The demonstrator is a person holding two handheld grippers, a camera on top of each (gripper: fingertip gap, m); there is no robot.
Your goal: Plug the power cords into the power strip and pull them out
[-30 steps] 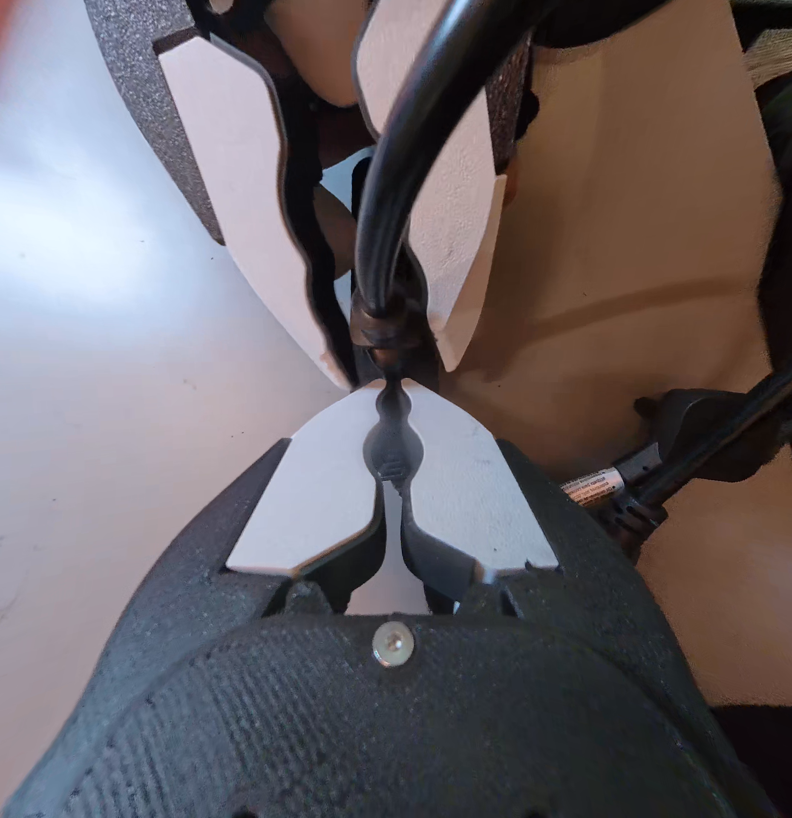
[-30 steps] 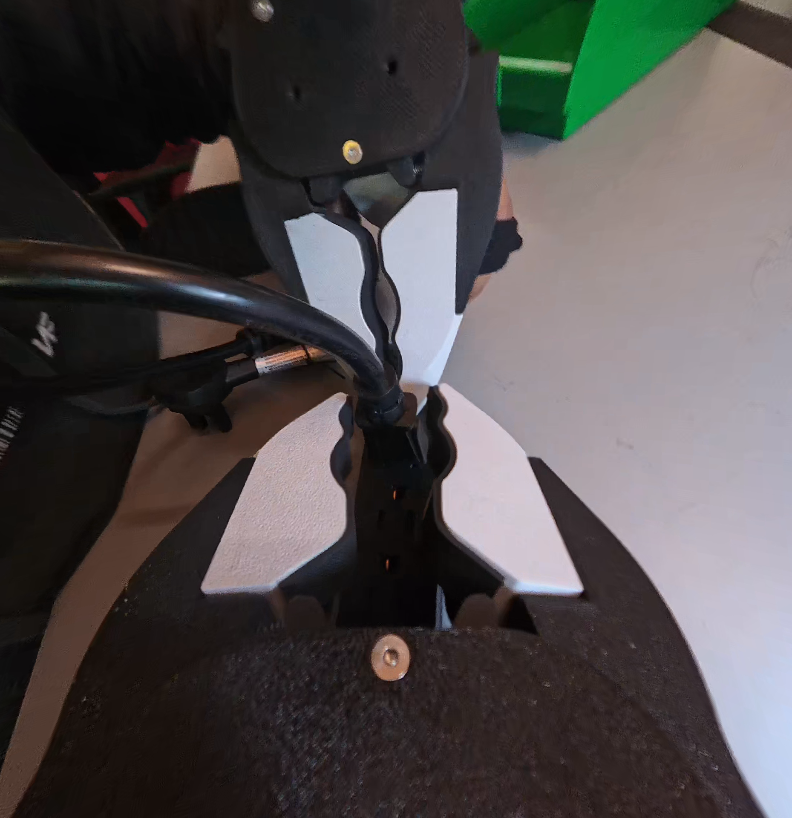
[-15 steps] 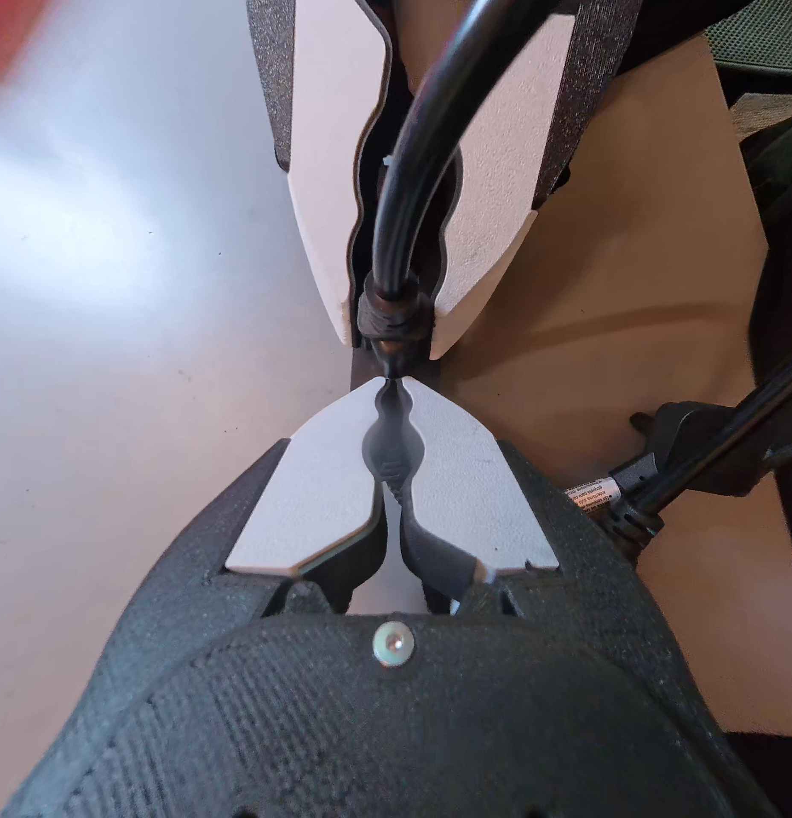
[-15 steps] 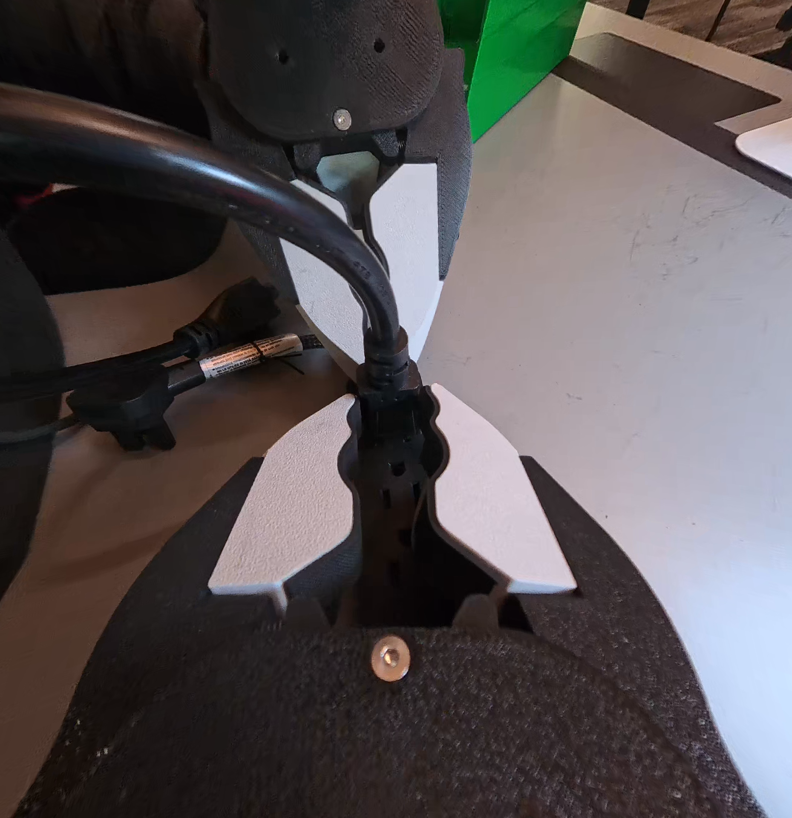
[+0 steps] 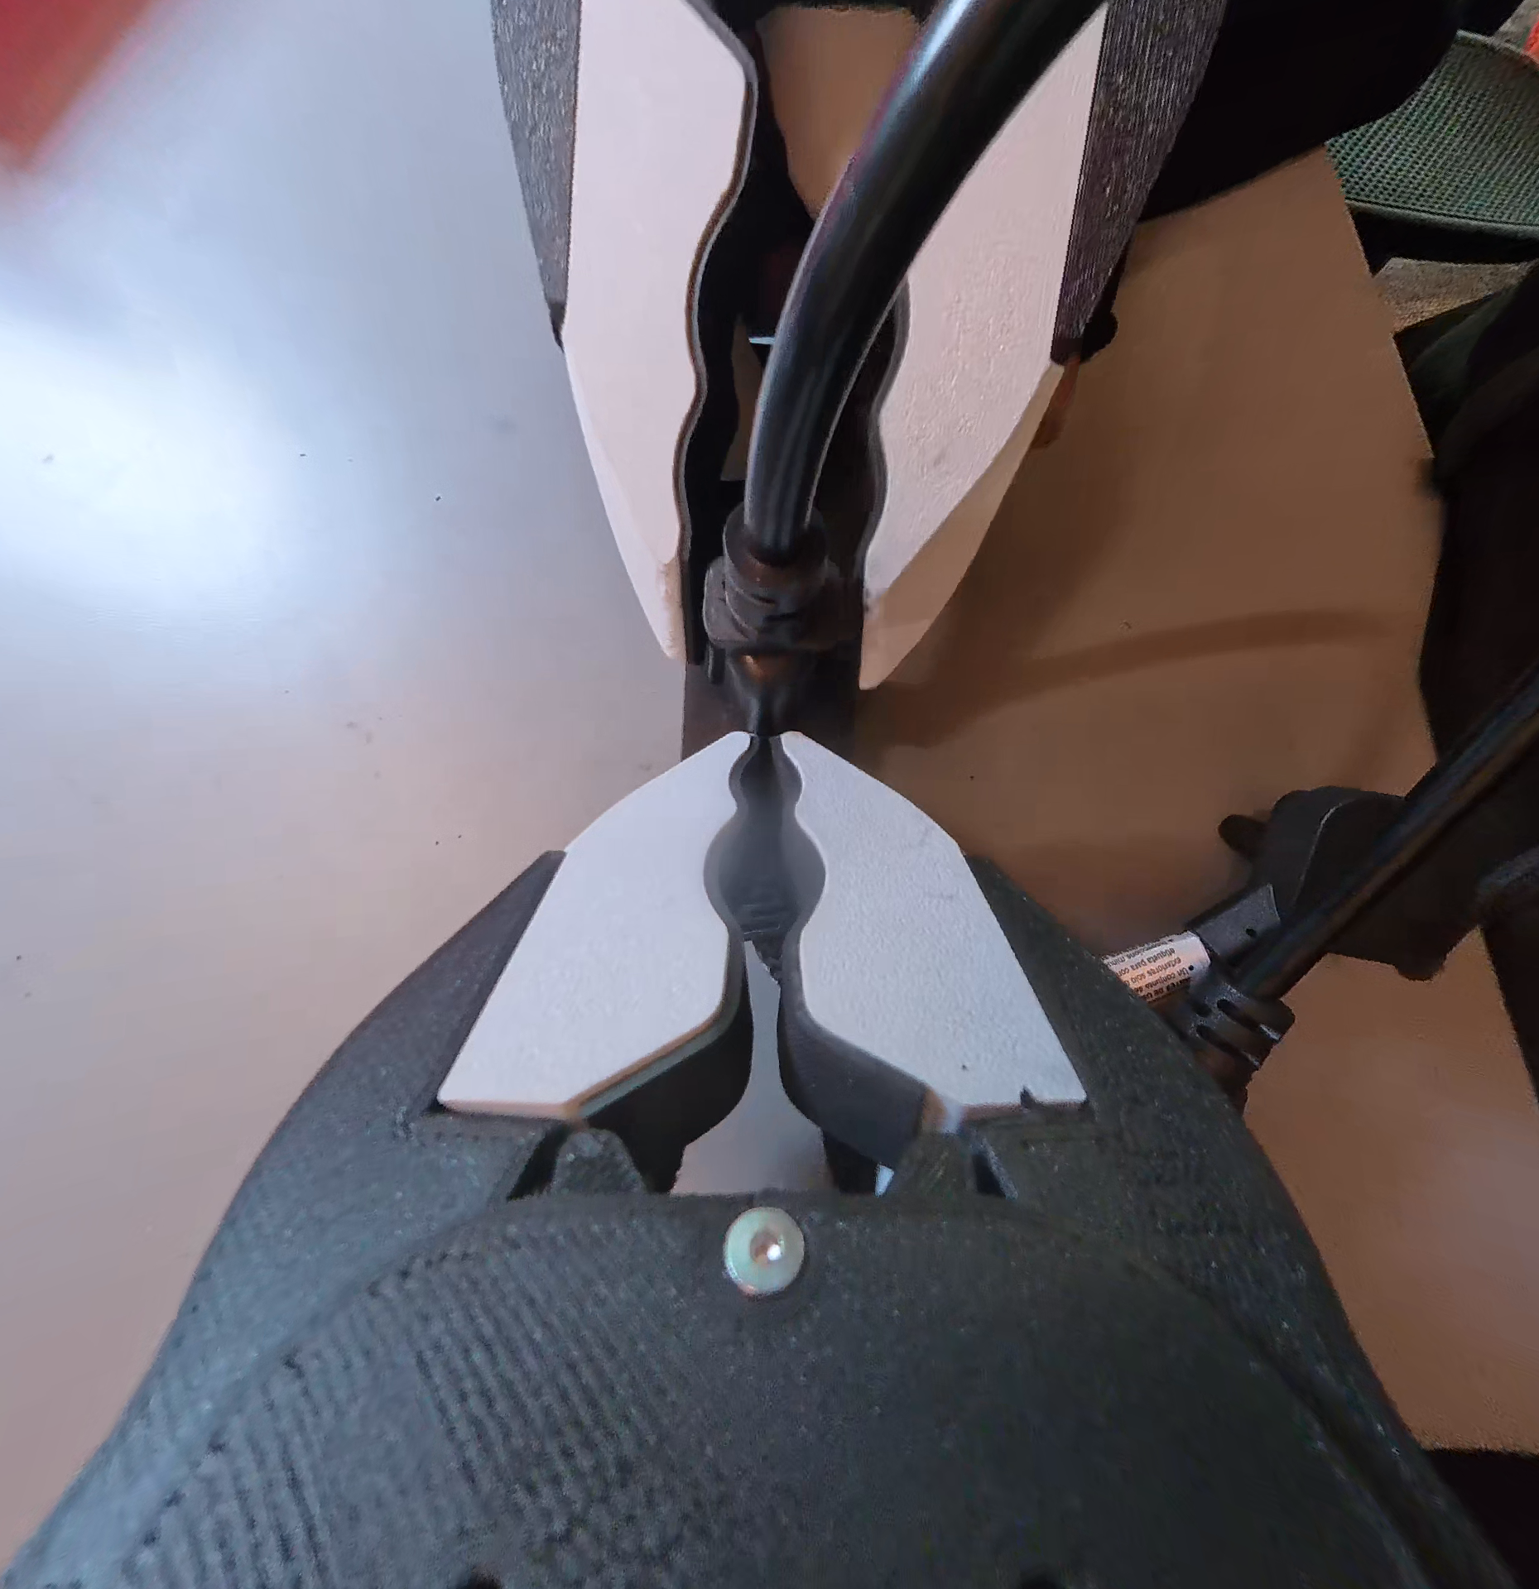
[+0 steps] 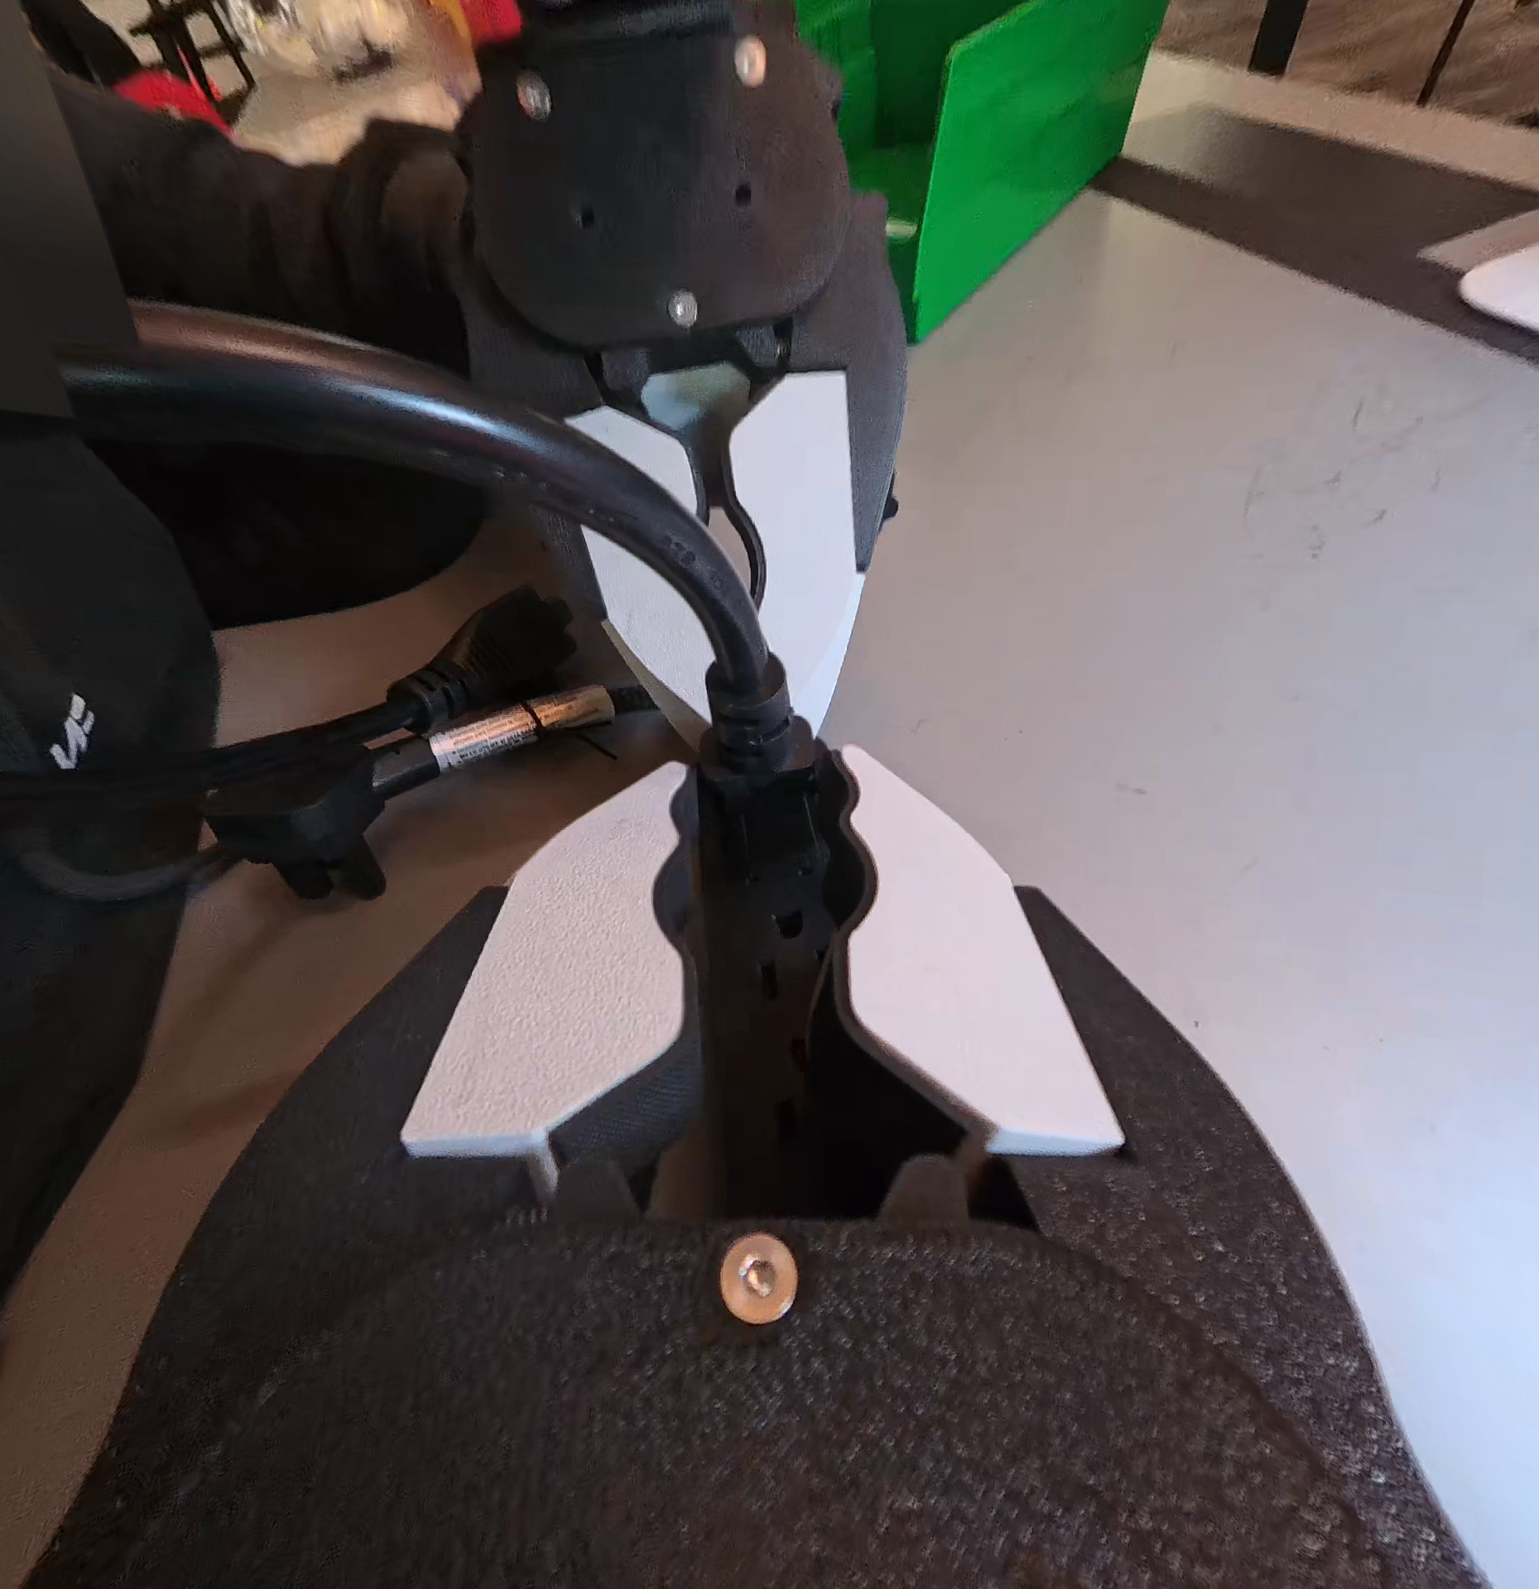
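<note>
My right gripper (image 6: 761, 761) is shut on a black plug (image 6: 753, 774) whose thick black cord (image 6: 576, 481) arcs up and off to the left. The plug stands over the narrow black power strip (image 6: 770, 989), which runs back between my right fingers. My left gripper (image 5: 761, 741) faces it tip to tip, shut, with a ribbed dark end piece (image 5: 761, 916) of the strip between its pads. In the left wrist view the right gripper (image 5: 770, 671) holds the plug (image 5: 761, 593) just beyond my left fingertips. The plug's prongs are hidden.
Two more black plugs with labelled cords (image 6: 318, 817) (image 6: 499, 645) lie on the tan mat (image 5: 1178, 559); one shows in the left wrist view (image 5: 1316, 868). A green box (image 6: 1006, 155) stands far back on the grey table (image 6: 1221, 688). A dark sleeve (image 6: 77, 688) is at the left.
The right gripper has swung round to face the left gripper squarely, still holding the plug, and has tilted up to show more of the table. The left gripper stays shut in place.
</note>
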